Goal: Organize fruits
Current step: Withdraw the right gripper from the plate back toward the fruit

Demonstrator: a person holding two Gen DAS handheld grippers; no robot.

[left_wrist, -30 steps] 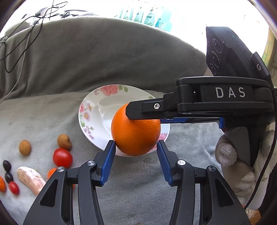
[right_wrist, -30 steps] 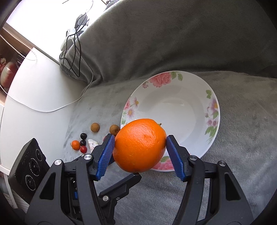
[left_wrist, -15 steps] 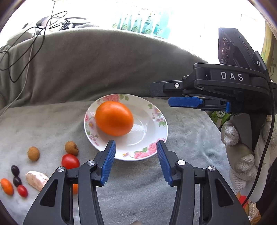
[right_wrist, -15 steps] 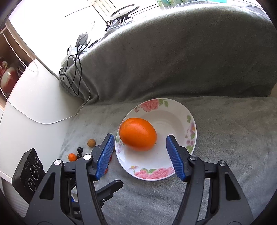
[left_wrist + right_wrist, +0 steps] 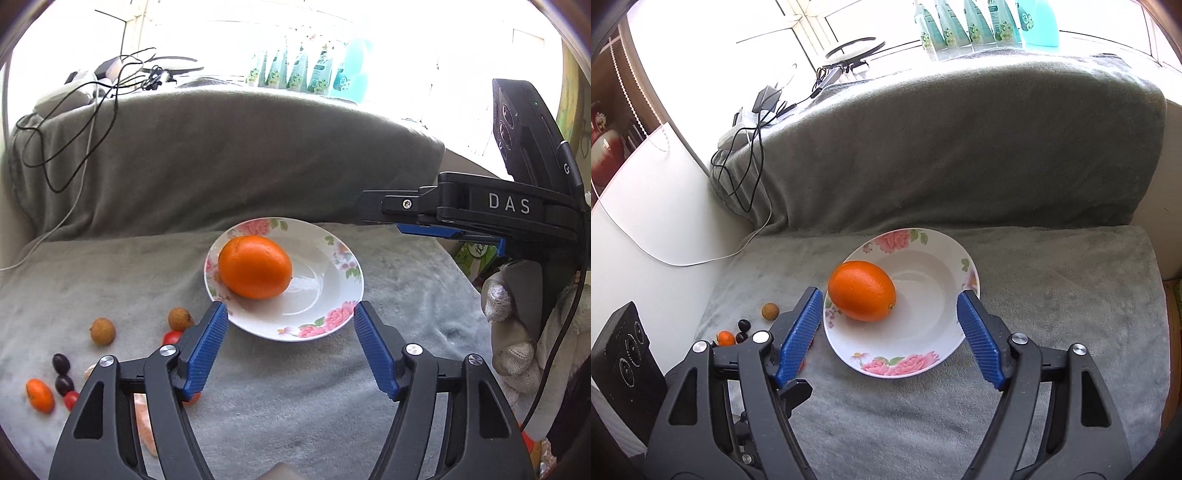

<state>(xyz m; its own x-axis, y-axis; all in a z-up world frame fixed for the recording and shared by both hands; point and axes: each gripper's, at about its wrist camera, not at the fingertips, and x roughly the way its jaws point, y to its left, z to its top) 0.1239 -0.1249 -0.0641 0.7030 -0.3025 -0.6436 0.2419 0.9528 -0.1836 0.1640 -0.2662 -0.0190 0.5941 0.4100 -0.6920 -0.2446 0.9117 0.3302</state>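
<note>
A large orange (image 5: 255, 266) (image 5: 861, 290) lies on its side in the left half of a white floral plate (image 5: 343, 306) (image 5: 897, 365) on a grey blanket. My left gripper (image 5: 289, 306) hovers above the plate's near rim, jaws opening, nothing between them. My right gripper (image 5: 887, 295) hangs over the plate, apart from the orange, its jaws also opening and empty. From the left wrist view the right gripper (image 5: 380, 218) shows side-on at the right, above the plate's far edge.
Small fruits lie left of the plate: two longans (image 5: 102, 331) (image 5: 180, 318), a cherry tomato (image 5: 171, 336), dark grapes (image 5: 61, 363), a small orange fruit (image 5: 40, 395). A gloved hand (image 5: 509, 332) holds the right gripper. Cables (image 5: 753, 147) drape the blanket-covered backrest; bottles (image 5: 979, 22) stand behind.
A second ago the right gripper held the orange over the plate. The orange now lies in the plate. Both grippers have risen and drawn back, and their jaws stand wider.
</note>
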